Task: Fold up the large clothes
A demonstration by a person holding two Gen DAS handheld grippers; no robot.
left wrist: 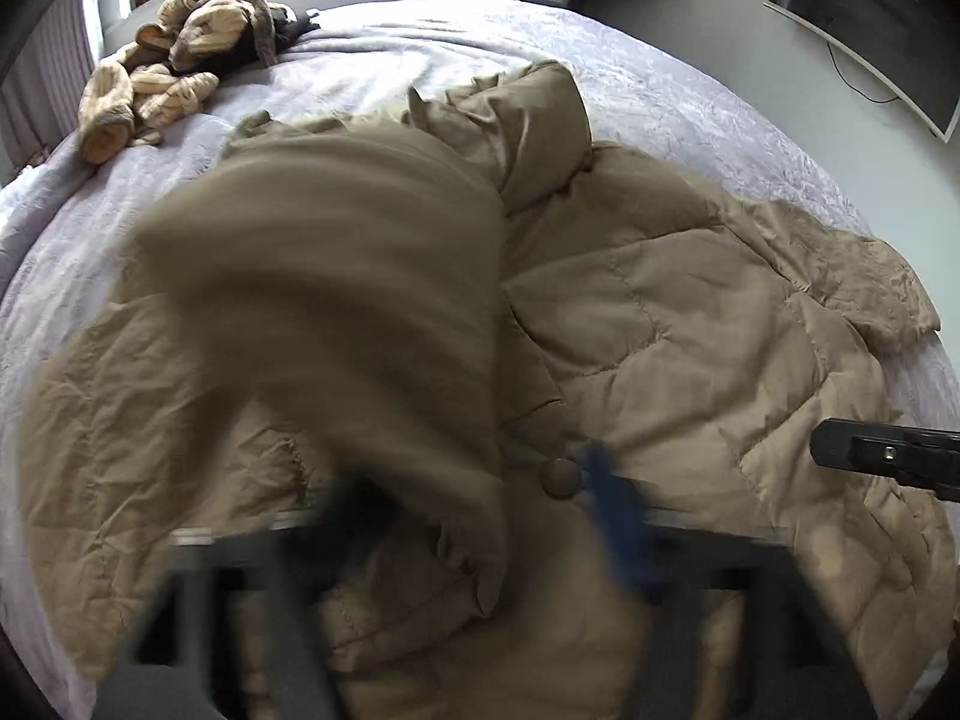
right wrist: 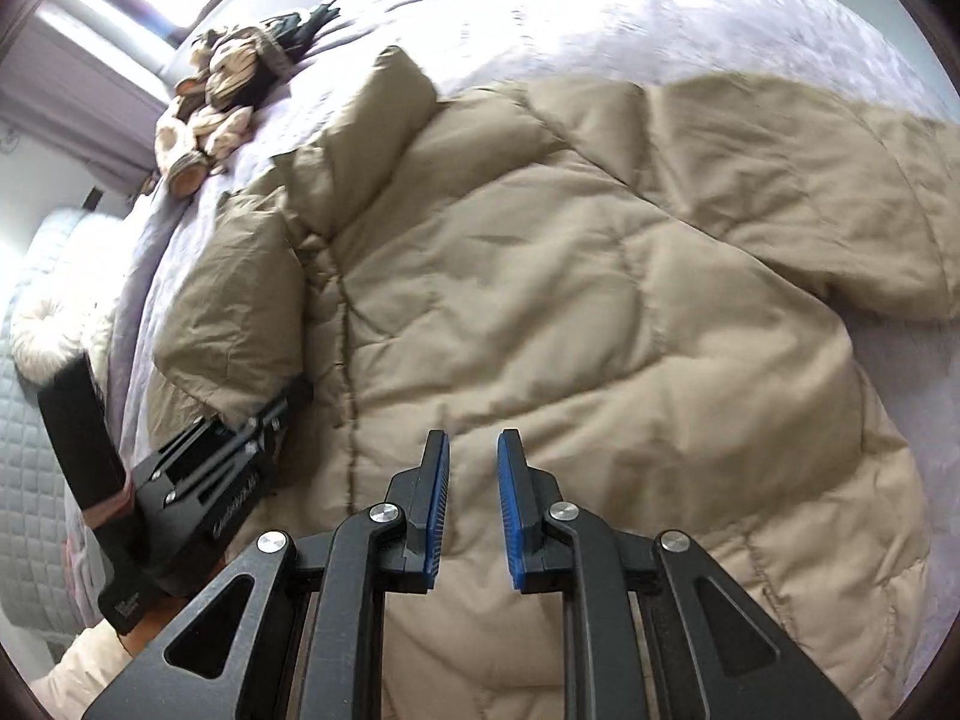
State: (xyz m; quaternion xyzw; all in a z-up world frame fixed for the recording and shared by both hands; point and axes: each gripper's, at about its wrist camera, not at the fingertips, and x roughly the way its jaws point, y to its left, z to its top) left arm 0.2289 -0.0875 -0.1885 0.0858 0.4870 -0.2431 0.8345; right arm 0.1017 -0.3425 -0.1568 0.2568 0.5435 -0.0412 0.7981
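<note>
A large tan quilted puffer jacket (left wrist: 660, 300) lies spread on the bed, also filling the right wrist view (right wrist: 570, 300). My left gripper (left wrist: 480, 516) is blurred in motion, with a tan sleeve (left wrist: 336, 276) lifted in front of it; the sleeve seems held, but the fingers are too smeared to tell. In the right wrist view the left gripper (right wrist: 294, 390) reaches under the folded sleeve (right wrist: 234, 312). My right gripper (right wrist: 474, 456) hovers just above the jacket body, its blue pads (right wrist: 441, 498) slightly apart and empty. One right finger shows in the left wrist view (left wrist: 888, 456).
The bed has a pale lilac cover (left wrist: 390, 60). A pile of cream and brown clothes (left wrist: 174, 54) lies at its far left corner. A wall-mounted screen (left wrist: 870, 18) hangs at the right. A grey quilted mat (right wrist: 30, 450) lies beside the bed.
</note>
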